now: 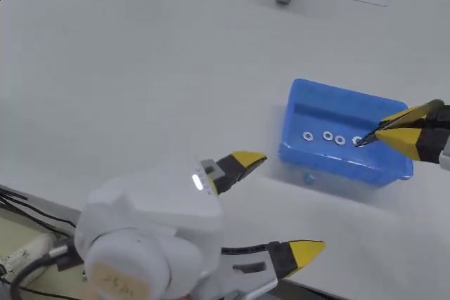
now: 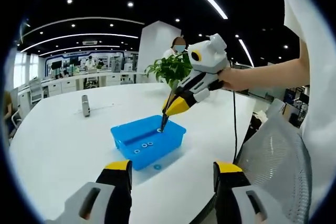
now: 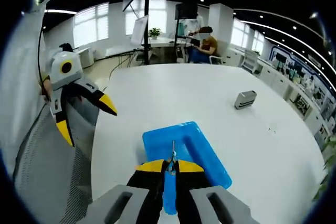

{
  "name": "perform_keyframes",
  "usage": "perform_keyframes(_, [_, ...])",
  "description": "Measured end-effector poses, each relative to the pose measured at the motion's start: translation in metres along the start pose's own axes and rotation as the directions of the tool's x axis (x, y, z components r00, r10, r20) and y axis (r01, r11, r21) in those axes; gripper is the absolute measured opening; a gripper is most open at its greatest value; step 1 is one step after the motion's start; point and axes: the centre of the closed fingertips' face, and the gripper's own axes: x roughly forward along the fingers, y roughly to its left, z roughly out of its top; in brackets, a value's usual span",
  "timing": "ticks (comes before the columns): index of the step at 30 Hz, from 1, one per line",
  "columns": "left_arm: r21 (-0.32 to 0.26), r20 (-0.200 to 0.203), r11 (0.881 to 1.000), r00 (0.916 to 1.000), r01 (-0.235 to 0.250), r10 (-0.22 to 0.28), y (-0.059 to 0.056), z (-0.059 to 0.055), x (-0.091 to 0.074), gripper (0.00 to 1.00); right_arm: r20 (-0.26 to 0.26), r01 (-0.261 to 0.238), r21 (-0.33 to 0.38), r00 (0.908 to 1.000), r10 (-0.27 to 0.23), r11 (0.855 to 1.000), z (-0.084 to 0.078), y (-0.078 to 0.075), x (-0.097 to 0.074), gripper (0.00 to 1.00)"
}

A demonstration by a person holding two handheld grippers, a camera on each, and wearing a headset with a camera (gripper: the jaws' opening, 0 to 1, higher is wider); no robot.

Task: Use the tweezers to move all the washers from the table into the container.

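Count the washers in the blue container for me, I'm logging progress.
4, in a row on the container floor: leftmost washer, the second, third, and the fourth at the tweezers tip. The right hand-held gripper may hide more.

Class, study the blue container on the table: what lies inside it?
Four washers lie in a row on the floor of the blue container, with the tweezers at the last one. In the head view the right hand-held gripper covers the floor's right end.
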Motion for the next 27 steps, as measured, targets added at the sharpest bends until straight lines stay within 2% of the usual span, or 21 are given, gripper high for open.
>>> perform_keyframes(2, [0.0,0.002,1.0,1.0,-0.004,0.004,0.001,0.0,0.0,0.64,-0.047,0.022,0.017,0.9987,-0.021,1.0,-0.013,-0.011,0.008,0.03])
perform_keyframes(6, [-0.01,0.01,1.0,0.9999,-0.003,0.004,0.0,0.001,0.0,0.68,-0.061,0.03,0.046,0.9977,-0.027,0.998,-0.02,-0.019,0.016,0.03])
perform_keyframes(9, [-0.013,-0.003,1.0,1.0,-0.009,0.009,0.001,-0.001,0.001,0.7,-0.077,0.033,0.057,0.9966,-0.028,0.998,-0.025,-0.023,0.023,0.03])
perform_keyframes(19, [-0.008,-0.003,1.0,0.9998,-0.02,0.02,0.003,-0.001,0.0,0.71,-0.096,0.014,0.054,0.9953,-0.009,0.998,-0.031,-0.017,0.032,0.03])
perform_keyframes(24, [-0.014,-0.004,1.0,0.9998,-0.019,0.019,0.003,-0.002,0.0,0.72,-0.082,0.016,0.065,0.9966,-0.01,0.998,-0.03,-0.016,0.031,0.03])
perform_keyframes(27, [-0.02,-0.006,1.0,0.9998,-0.018,0.018,0.003,-0.002,0.0,0.72,-0.068,0.023,0.062,0.9975,-0.018,0.998,-0.023,-0.014,0.024,0.03])
